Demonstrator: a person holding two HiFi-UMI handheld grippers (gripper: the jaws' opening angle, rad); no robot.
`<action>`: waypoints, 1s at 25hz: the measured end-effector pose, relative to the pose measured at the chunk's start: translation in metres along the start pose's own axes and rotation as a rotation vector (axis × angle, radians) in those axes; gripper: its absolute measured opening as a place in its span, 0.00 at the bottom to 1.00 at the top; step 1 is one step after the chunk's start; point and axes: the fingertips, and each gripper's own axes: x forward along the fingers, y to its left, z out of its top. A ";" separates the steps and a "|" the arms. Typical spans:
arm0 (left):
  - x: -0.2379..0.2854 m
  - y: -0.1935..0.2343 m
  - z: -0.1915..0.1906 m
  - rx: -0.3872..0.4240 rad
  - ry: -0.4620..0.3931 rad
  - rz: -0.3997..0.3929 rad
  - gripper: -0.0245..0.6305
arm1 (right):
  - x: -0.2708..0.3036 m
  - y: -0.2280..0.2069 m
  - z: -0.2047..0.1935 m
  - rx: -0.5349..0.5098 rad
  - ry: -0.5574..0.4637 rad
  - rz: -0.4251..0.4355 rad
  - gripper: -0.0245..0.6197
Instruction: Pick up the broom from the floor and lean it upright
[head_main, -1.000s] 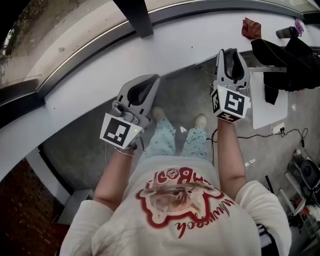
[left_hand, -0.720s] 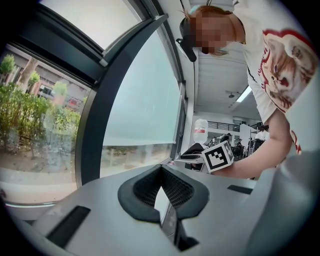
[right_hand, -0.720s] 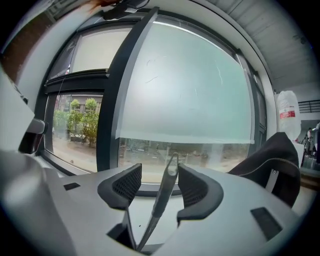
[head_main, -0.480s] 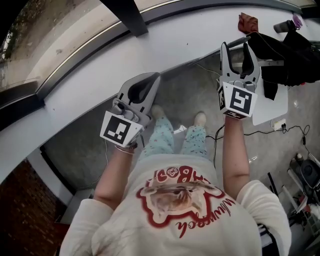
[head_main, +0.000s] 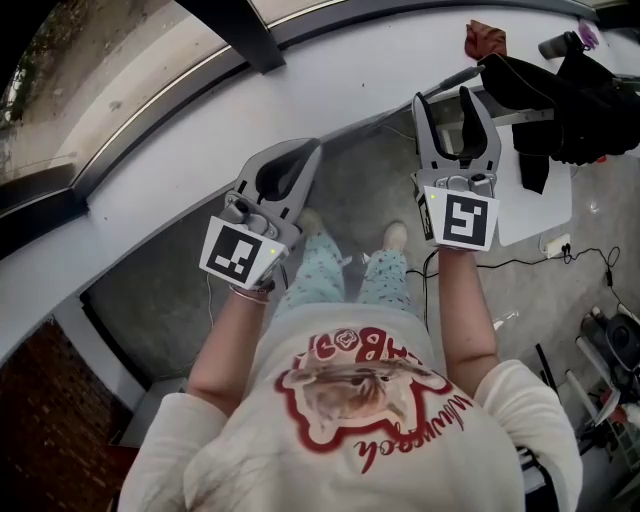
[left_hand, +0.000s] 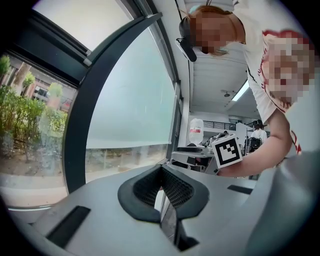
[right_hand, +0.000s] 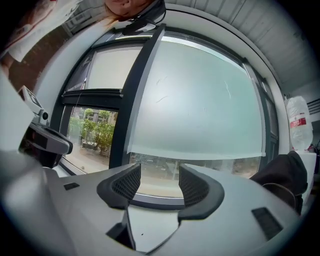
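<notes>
No broom is clearly in view. A short grey rod (head_main: 455, 79) lies just beyond my right gripper's tips, against the white sill; I cannot tell whether it is the broom's handle. My right gripper (head_main: 456, 100) is held level toward the window with its jaws wide open and nothing between them, which the right gripper view (right_hand: 160, 182) confirms. My left gripper (head_main: 303, 152) is held out over the grey floor at the left. Its pads meet at the tips (left_hand: 161, 174), so it is shut and holds nothing.
A white sill (head_main: 330, 80) runs under the window, crossed by a black window post (head_main: 235, 28). At the right stands a white table (head_main: 535, 215) with a black jacket (head_main: 560, 95) on it. Cables (head_main: 520, 265) lie on the floor. The person's shoes (head_main: 396, 236) are below the grippers.
My right gripper's jaws have spread wide apart, and the gripper has risen toward the sill. My left gripper has shifted slightly and stays shut.
</notes>
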 end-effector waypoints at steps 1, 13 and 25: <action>0.001 -0.003 0.000 0.001 0.004 0.002 0.06 | -0.004 0.002 0.001 0.004 0.000 0.013 0.40; 0.018 -0.070 0.027 0.029 -0.080 0.030 0.06 | -0.062 -0.013 0.036 0.050 -0.057 0.136 0.08; 0.017 -0.165 0.032 0.043 -0.139 0.175 0.06 | -0.142 -0.018 0.045 0.100 -0.087 0.358 0.08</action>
